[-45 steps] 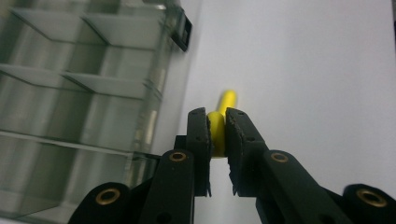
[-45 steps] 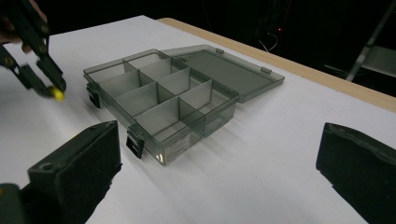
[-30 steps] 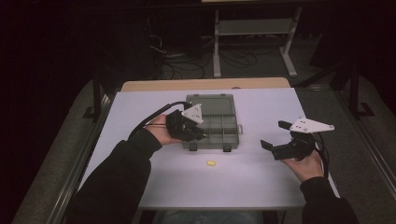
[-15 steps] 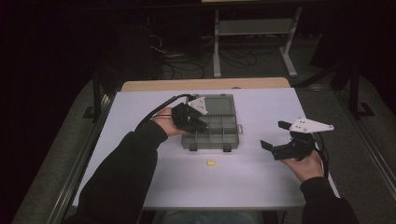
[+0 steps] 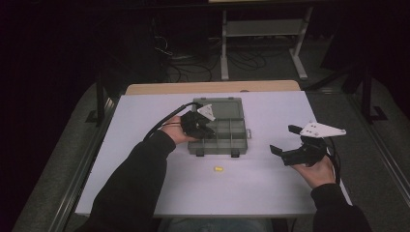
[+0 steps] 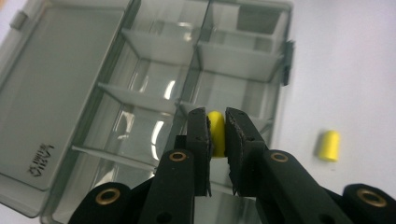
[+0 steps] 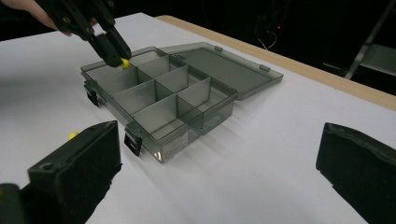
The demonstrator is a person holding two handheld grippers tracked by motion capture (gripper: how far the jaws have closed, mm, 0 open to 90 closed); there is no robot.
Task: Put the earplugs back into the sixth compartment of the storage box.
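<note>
Black tools, brass-ringed screws, grey plates, dark sleeves

Small yellow foam plug, cylindrical, pinched upright between black jaws above the near-left compartment of the open grey divider box. Second yellow plug lies on its side on the white tabletop, at 6 o'clock from the box.

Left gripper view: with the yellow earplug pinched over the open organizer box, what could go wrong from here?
1. The left tongs pinch the yellow earplug right above a divider of the organizer box; released here, it might land in the wrong compartment or bounce out.
2. A second earplug lies loose on the table in front of the box; a sleeve could perhaps knock it away.
</note>
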